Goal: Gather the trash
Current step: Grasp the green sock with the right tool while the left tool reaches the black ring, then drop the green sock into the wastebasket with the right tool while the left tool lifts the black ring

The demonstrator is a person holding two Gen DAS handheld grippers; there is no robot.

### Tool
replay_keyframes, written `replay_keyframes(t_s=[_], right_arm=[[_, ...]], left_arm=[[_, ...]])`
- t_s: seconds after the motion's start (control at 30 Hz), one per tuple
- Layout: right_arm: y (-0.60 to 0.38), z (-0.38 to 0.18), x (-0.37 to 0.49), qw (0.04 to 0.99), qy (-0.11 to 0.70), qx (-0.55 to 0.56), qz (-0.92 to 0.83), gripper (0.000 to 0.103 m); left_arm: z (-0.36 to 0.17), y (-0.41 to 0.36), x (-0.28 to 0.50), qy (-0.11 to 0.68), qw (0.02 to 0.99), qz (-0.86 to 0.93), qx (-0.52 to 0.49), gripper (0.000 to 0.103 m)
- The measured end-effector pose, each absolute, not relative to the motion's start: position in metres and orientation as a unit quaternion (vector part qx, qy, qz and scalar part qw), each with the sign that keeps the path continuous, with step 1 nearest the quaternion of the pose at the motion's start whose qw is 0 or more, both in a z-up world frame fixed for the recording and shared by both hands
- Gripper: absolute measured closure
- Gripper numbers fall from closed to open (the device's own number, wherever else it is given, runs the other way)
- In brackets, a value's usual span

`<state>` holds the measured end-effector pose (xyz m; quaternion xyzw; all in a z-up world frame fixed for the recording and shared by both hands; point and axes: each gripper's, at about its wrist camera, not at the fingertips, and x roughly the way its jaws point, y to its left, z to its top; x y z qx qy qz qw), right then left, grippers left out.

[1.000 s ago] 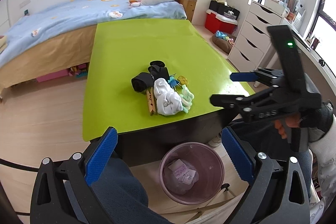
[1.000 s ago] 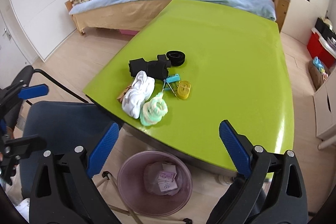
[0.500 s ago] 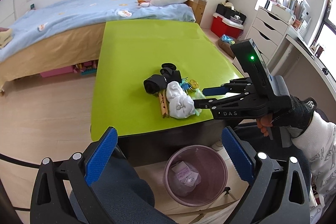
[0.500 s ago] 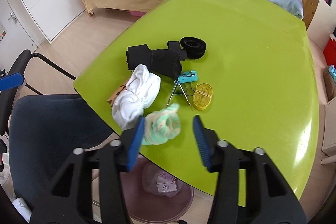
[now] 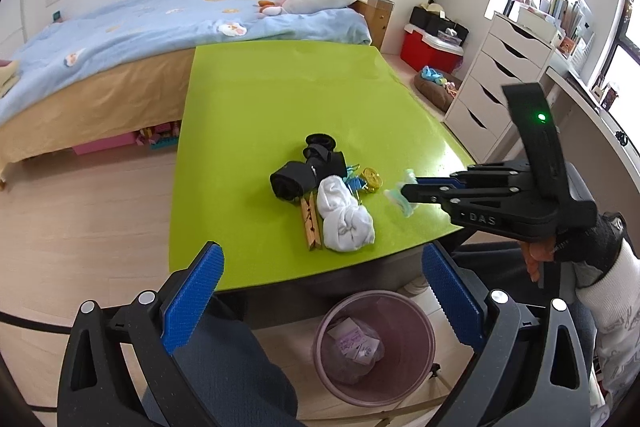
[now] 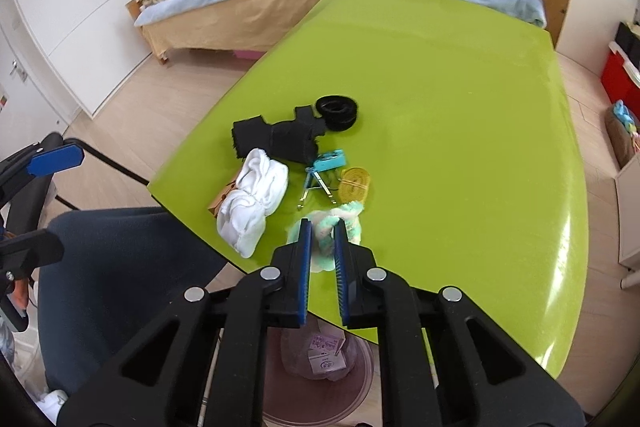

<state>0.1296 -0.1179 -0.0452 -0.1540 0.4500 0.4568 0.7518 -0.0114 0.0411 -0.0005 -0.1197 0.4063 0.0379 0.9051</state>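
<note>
My right gripper [image 6: 321,227] is shut on a crumpled mint-green and white wad [image 6: 347,219] near the front edge of the green table [image 6: 460,99]; the same wad shows at its tip in the left wrist view [image 5: 400,198]. A pink trash bin [image 5: 374,343] with paper scraps stands on the floor below the table edge, also seen in the right wrist view [image 6: 320,383]. My left gripper [image 5: 320,291] is open and empty, held off the table above the bin.
On the table lie a white cloth bundle [image 6: 252,201], a black cloth [image 6: 276,141], a black ring [image 6: 337,111], a blue clip [image 6: 330,163], a yellow coil [image 6: 355,183] and a wooden clothespin [image 5: 310,223]. A dark chair seat [image 6: 120,267] is at the left.
My right gripper moved forward over the table edge and closed on the mint-green wad, pulling it away from the white bundle. The left gripper stayed open.
</note>
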Motion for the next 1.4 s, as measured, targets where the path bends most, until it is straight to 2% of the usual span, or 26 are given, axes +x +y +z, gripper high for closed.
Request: replay_keyframes(t_s=[0.2, 0.63, 1.0, 1.07, 1.1, 1.17, 1.3, 1.37, 1.4], right_arm=[[-0.135, -0.038, 0.134, 0.759, 0.451, -0.133, 0.449, 0.093], [-0.15, -0.032, 0.138, 0.769, 0.448, -0.115, 0.441, 0.093], [-0.159, -0.03, 0.145, 0.773, 0.452, -0.112, 0.431, 0.092], [-0.161, -0.031, 0.147, 0.774, 0.452, -0.112, 0.429, 0.092], [-0.162, -0.031, 0.148, 0.774, 0.453, -0.112, 0.428, 0.092], [-0.164, -0.032, 0.149, 0.775, 0.454, -0.111, 0.426, 0.092], [-0.164, -0.034, 0.152, 0.775, 0.456, -0.111, 0.424, 0.092], [-0.164, -0.035, 0.153, 0.774, 0.457, -0.111, 0.423, 0.092], [-0.163, -0.035, 0.153, 0.774, 0.457, -0.111, 0.424, 0.092]], left_arm=[[0.002, 0.047, 0.019, 0.414, 0.902, 0.032, -0.118, 0.008], [-0.011, 0.06, 0.12, 0.482, 0.87, 0.029, -0.101, 0.008], [-0.055, 0.058, 0.203, 0.568, 0.817, 0.025, -0.093, 0.008], [-0.064, 0.057, 0.21, 0.58, 0.809, 0.027, -0.089, 0.015], [-0.068, 0.057, 0.212, 0.585, 0.806, 0.029, -0.086, 0.023], [-0.073, 0.058, 0.215, 0.592, 0.801, 0.031, -0.086, 0.03], [-0.078, 0.06, 0.217, 0.593, 0.8, 0.031, -0.087, 0.052], [-0.081, 0.061, 0.216, 0.593, 0.8, 0.029, -0.086, 0.056], [-0.082, 0.061, 0.216, 0.593, 0.8, 0.03, -0.084, 0.064]])
